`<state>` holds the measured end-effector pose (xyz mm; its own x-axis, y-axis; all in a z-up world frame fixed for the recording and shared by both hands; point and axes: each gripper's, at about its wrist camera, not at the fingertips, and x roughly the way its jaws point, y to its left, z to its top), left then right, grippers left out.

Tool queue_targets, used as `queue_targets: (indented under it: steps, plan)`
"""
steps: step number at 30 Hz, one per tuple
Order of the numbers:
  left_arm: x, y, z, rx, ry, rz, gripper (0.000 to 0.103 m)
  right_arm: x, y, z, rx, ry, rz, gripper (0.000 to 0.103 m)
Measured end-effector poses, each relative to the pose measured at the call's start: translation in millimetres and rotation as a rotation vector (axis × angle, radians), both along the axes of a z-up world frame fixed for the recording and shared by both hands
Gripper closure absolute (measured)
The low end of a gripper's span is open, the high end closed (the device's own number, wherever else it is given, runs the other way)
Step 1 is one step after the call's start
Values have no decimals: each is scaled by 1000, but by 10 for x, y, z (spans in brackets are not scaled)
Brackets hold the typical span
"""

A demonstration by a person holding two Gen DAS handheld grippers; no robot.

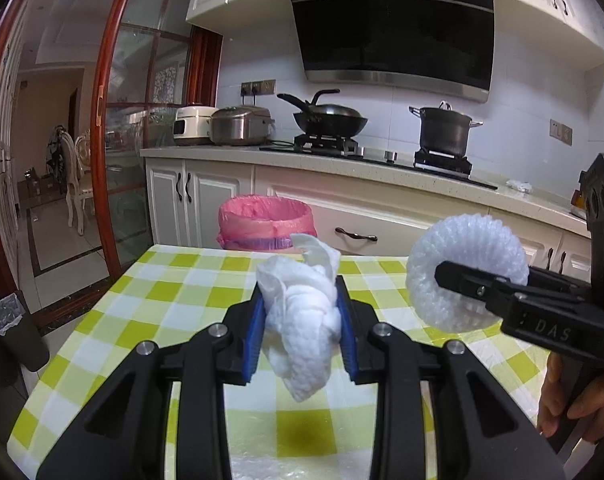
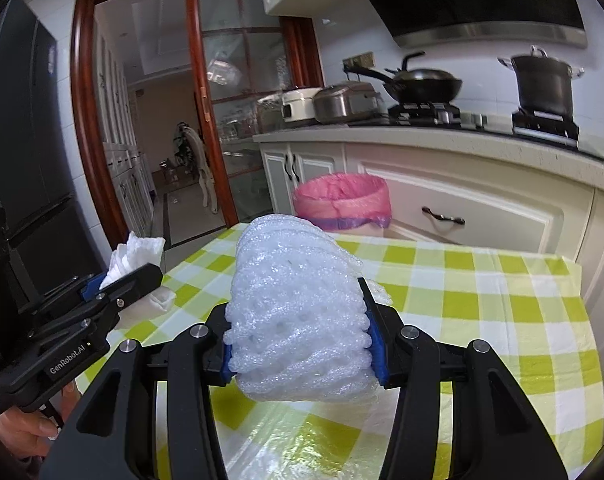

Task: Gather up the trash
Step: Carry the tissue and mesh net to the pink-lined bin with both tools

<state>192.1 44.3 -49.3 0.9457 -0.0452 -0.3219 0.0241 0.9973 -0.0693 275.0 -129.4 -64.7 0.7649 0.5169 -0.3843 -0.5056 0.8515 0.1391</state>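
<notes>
My left gripper [image 1: 300, 300] is shut on a crumpled white paper towel [image 1: 302, 312] and holds it above the green-checked table [image 1: 173, 292]. It also shows in the right wrist view [image 2: 135, 270] at the left with the towel [image 2: 135, 254]. My right gripper [image 2: 297, 320] is shut on a white foam net sleeve [image 2: 297, 316], held above the table [image 2: 482, 300]. In the left wrist view it [image 1: 442, 274] sits at the right with the foam sleeve [image 1: 462, 268]. A bin with a pink bag [image 1: 266, 216] [image 2: 342, 200] stands past the table's far edge.
A kitchen counter [image 1: 342, 168] with cookers, a wok and a pot runs behind the bin. White cabinets [image 1: 189, 200] lie below it. A glass sliding door [image 1: 141, 120] is at the left. A dark bin [image 1: 13, 328] stands on the floor by the table's left side.
</notes>
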Motion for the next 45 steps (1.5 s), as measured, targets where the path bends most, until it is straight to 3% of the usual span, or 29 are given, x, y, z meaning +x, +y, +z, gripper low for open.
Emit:
queue_targets:
  steps: [10,21,26,35,41,45]
  plan:
    - [-40,122,135,-6,-36,3,72,-56,162,166,-13,-34,18,55]
    - [406,169,222,12,-27,-19,71,399,282,236,-24,-43,31,55]
    - [746,206,311,17,-21,-30,71,721,313,298,-10,-53,41,55]
    - [1682,376,467,-54,5,-22,69,1554,440,307,-19,-53,67,55]
    - [2416,467,413,-50,22,-16,69,2210,512,227,-17,-37,72,55]
    - [2871,499,349,-2,13,-15,69,2713,547,202,-2,-24,74,55]
